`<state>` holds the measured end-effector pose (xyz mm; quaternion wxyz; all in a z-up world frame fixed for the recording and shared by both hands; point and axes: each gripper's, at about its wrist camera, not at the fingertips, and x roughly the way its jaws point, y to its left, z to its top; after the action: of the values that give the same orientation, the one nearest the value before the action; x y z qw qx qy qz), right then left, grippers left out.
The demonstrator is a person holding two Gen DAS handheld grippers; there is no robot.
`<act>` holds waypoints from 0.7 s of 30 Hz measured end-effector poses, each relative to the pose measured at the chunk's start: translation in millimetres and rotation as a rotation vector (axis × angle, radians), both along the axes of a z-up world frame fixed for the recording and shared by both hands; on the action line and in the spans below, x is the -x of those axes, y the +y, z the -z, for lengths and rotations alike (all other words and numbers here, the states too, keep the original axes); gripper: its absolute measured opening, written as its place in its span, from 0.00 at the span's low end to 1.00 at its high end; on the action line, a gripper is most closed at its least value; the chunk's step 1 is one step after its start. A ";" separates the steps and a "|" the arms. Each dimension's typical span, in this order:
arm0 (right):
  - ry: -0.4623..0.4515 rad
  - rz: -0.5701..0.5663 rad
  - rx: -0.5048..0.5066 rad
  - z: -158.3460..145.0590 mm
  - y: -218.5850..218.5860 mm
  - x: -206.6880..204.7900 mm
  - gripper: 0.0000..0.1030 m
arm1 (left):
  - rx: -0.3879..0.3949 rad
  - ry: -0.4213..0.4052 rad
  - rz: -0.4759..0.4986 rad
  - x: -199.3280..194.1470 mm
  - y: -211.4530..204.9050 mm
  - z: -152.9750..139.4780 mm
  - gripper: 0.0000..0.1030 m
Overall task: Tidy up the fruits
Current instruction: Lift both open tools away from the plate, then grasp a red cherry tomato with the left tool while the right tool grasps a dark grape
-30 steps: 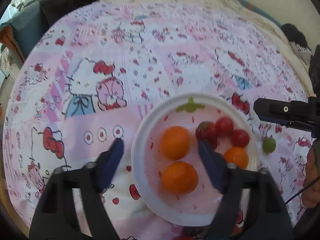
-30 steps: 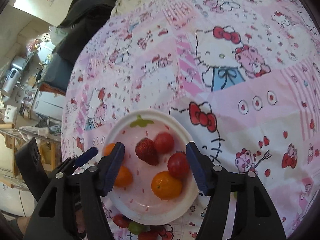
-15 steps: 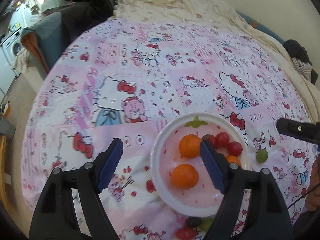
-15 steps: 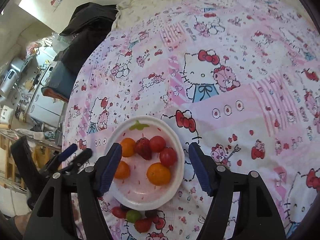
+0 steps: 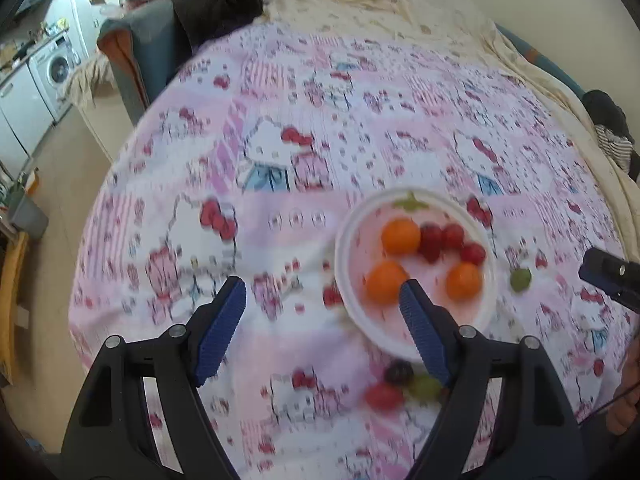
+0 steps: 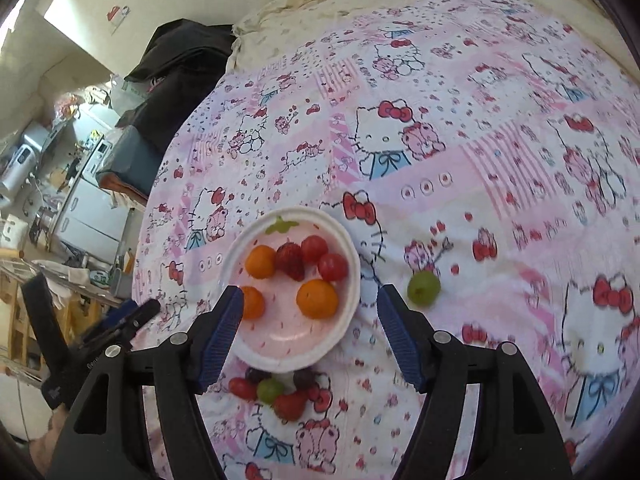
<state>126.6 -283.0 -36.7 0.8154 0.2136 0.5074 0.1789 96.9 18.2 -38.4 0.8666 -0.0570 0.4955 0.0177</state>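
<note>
Wide bare pink cartoon-print bedspread [image 6: 500, 168] is seen beyond the white round plate [image 6: 348, 280]. Left claw [image 5: 322, 308] and right claw [image 6: 310, 312] are held open, empty, and seen farther from the plate than before; right jaws have just been opening.

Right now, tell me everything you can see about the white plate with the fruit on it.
The white plate is round and shallow with a raised rim, its inside pale pink with red flecks and a green leaf print at the far edge. It lies flat on the pink cartoon-print bedspread. It holds three oranges, a strawberry and two red cherry tomatoes. A small cluster of fruit lies just outside its near rim, a green grape off to one side. Neither gripper touches it.
</note>
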 end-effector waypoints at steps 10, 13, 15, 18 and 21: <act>0.058 0.039 -0.063 13.8 -10.5 34.4 0.70 | -0.101 0.119 0.187 45.1 -39.9 43.9 0.73; 0.063 0.033 -0.040 17.3 -10.1 39.5 0.70 | -0.188 0.133 0.299 53.7 -61.5 60.7 0.71; 0.065 0.027 -0.017 18.2 -9.4 41.4 0.70 | -0.220 0.147 0.342 55.2 -69.7 68.4 0.66; 0.058 0.028 0.010 17.6 -11.5 42.2 0.70 | -0.227 0.175 0.373 53.3 -79.0 78.8 0.61; 0.063 0.045 0.006 18.8 -17.5 42.4 0.70 | -0.259 0.170 0.387 48.9 -85.7 84.7 0.49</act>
<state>84.2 -300.6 -55.5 0.8034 0.2281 0.5285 0.1522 48.0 -67.5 -123.1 0.8090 0.1521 0.5620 -0.0808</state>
